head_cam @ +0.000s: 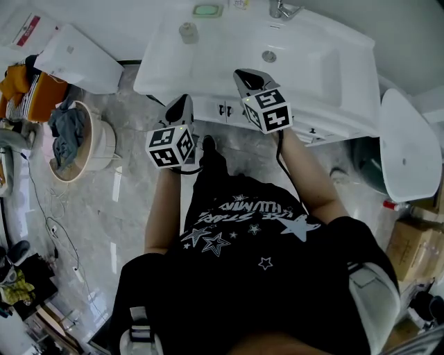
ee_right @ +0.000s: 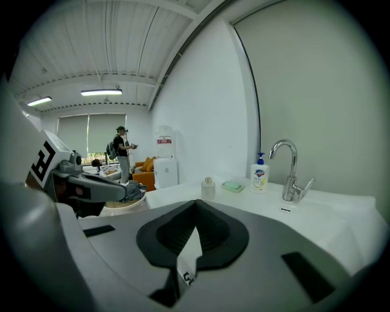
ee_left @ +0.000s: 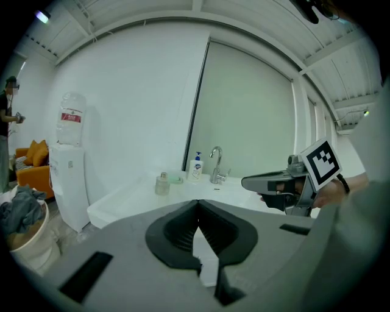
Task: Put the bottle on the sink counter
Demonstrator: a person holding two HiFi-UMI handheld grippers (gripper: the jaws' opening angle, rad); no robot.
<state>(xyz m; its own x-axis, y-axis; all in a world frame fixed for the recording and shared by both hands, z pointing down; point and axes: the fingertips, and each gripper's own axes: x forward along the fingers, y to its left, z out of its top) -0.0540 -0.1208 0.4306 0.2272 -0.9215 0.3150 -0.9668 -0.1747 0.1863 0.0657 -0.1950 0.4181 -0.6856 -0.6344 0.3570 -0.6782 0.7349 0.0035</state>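
A small clear glass bottle [head_cam: 188, 32] with a pale cap stands upright on the white sink counter [head_cam: 163, 66], at its back left, left of the basin. It also shows in the left gripper view [ee_left: 161, 184] and the right gripper view [ee_right: 208, 188]. My left gripper [head_cam: 182, 104] hangs in front of the counter's front edge, shut and empty [ee_left: 196, 210]. To its right my right gripper [head_cam: 246, 76] is over the counter's front edge, also shut with nothing in it [ee_right: 195, 207]. Both are well short of the bottle.
A faucet [head_cam: 281, 10], a soap pump bottle [ee_right: 259, 177] and a green soap dish [head_cam: 207, 10] line the back of the sink. A basket of clothes [head_cam: 73, 139] sits on the floor at left, next to a water dispenser [ee_left: 68, 177]. A person [ee_right: 122, 152] stands far off.
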